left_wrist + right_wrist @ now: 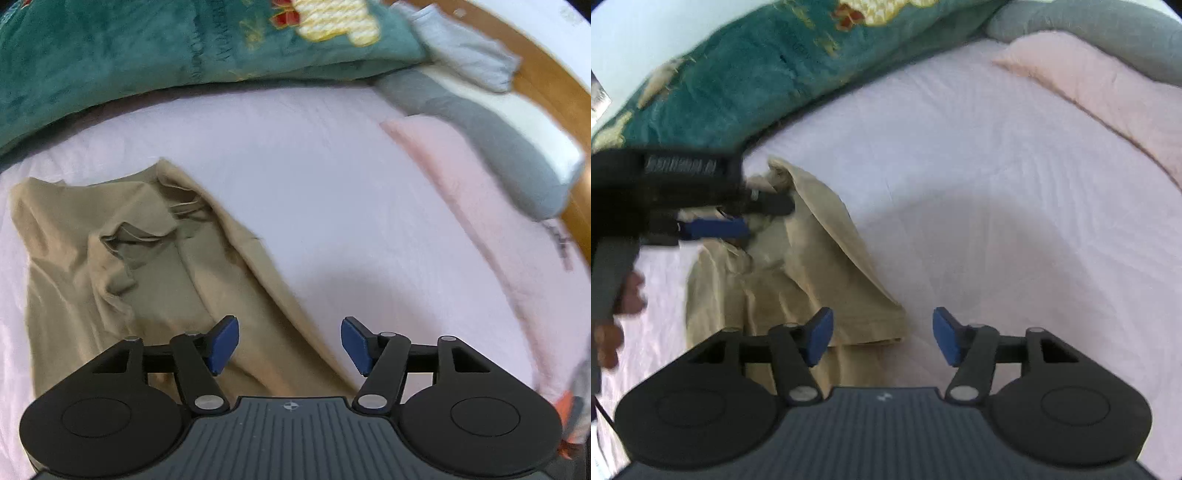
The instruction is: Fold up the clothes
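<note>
A crumpled khaki garment (155, 280) lies on the pale sheet (314, 192), in the left half of both wrist views. My left gripper (290, 345) hovers over its right edge, blue pads wide apart and nothing between them. In the right wrist view the same garment (805, 273) runs from the middle left down under my right gripper (882, 341), which is open and empty above the garment's lower corner. The left gripper (746, 218) also shows there, blurred, above the garment's upper part, with a person's hand (628, 295) behind it.
A teal plush blanket (129, 55) with embroidered patterns lies along the far side of the bed. A pink quilt (480, 206), a grey pillow (498, 140) and a wooden bed frame (546, 77) are at the right. The sheet (997, 184) is bare right of the garment.
</note>
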A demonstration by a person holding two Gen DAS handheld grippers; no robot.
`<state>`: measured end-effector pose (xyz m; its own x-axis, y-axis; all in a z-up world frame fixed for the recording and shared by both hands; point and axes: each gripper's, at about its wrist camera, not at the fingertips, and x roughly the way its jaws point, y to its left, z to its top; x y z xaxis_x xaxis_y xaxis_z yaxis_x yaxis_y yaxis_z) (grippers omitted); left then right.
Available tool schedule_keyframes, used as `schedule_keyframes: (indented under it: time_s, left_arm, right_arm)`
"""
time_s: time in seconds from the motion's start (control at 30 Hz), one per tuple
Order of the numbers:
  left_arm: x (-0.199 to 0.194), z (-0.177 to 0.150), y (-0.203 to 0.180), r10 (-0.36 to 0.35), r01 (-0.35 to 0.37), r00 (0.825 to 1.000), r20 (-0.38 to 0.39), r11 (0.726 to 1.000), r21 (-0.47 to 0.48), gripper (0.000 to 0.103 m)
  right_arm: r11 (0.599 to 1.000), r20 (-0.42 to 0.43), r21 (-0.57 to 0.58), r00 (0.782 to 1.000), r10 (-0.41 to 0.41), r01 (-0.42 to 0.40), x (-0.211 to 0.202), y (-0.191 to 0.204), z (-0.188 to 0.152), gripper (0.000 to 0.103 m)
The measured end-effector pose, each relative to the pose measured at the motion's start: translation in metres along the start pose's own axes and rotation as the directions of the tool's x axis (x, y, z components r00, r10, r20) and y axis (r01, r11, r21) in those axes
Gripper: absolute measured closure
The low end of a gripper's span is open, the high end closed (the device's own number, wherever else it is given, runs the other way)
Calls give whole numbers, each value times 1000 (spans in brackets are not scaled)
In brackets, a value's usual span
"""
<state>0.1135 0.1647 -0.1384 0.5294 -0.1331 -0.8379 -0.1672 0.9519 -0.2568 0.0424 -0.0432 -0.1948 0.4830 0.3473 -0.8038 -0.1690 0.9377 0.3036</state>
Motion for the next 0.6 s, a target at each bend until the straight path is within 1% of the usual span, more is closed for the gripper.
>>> schedule_keyframes:
  time_s: [0.07,0.1,0.17,0.27,0.33,0.37,0.4,0.43,0.47,0.5,0.57,0.6]
  left_arm:
    - [10,-3,13,46,-50,998,-53,996,-80,39]
    - [10,-10,21,41,-50,996,-74,990,-131,39]
    - [8,-29,34,17,-35,996,-87,977,-212,39]
    - [12,-51,46,-5,-24,994,-113,968,-251,39]
    - [23,-58,54,-31,-9,991,-134,959,-285,39]
    - [29,-59,59,-55,10,989,-134,948,-318,39]
    - [34,-61,64,-79,27,988,-134,936,-351,39]
    - [39,-61,67,-94,40,988,-125,923,-382,39]
    - [42,-60,68,-101,49,989,-110,916,-398,38]
    - [44,-58,68,-108,61,989,-96,914,-400,35]
    - [49,-54,64,-114,70,990,-88,914,-399,34]
    - [50,-52,62,-122,80,989,-83,915,-396,33]
  right_arm:
    - [1000,-23,-2,999,-27,27,17,-2,2,43]
    - [1000,-39,8,999,-28,29,24,-4,5,43]
    - [999,-73,29,997,-12,14,36,-7,9,43]
    - [998,-120,53,992,29,-23,49,-11,15,44]
    - [999,-130,-13,991,36,-39,51,-4,20,48]
    - [997,-152,-52,988,40,-49,53,1,22,61]
    - [994,-173,-90,984,43,-60,54,5,24,70]
    - [990,-191,-127,981,43,-68,56,10,26,85]
    - [984,-200,-162,979,36,-69,55,14,27,92]
    - [978,-208,-197,978,28,-69,54,18,29,93]
    - [962,-218,-265,976,8,-68,52,26,31,95]
    - [954,-204,-295,979,-11,-51,49,28,35,96]
